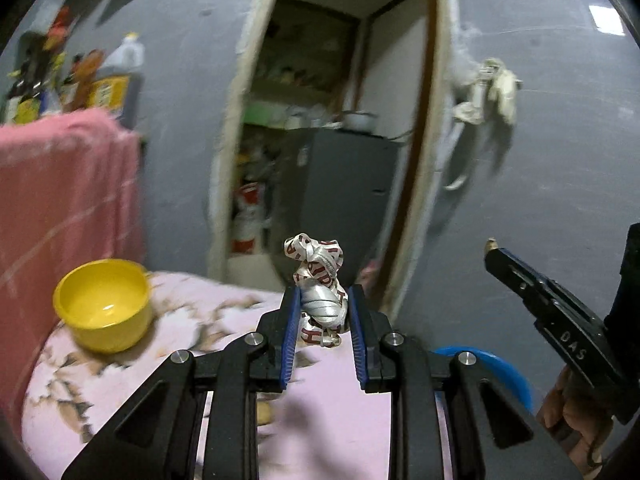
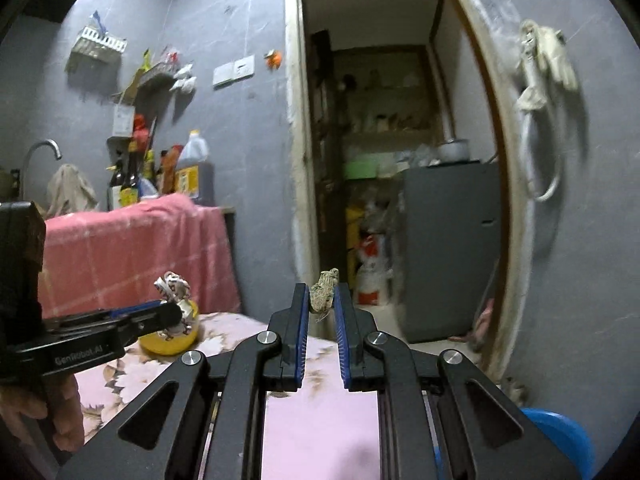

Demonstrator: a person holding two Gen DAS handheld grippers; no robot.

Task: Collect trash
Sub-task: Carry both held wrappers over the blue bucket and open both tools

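My left gripper (image 1: pixel 323 300) is shut on a crumpled silver wrapper with red letters (image 1: pixel 318 280), held up above the pink flowered cloth (image 1: pixel 332 412). In the right wrist view the same wrapper (image 2: pixel 174 286) sticks out of the left gripper (image 2: pixel 176 312) at the left. My right gripper (image 2: pixel 322 298) is shut on a small crumpled brownish scrap (image 2: pixel 323 290), also lifted off the cloth. In the left wrist view the right gripper (image 1: pixel 493 249) reaches in from the right edge, a little of the scrap showing at its tip. A blue bin (image 1: pixel 496 372) shows partly, low at the right.
A yellow bowl (image 1: pixel 103 310) stands on the flowered cloth at the left. Behind it hangs a pink towel (image 1: pixel 60 208) with bottles (image 1: pixel 112 80) and a tap (image 2: pixel 38 156) beyond. Straight ahead is an open doorway (image 2: pixel 392 160) with a grey fridge (image 2: pixel 452 248). A hand (image 2: pixel 60 412) holds the left gripper.
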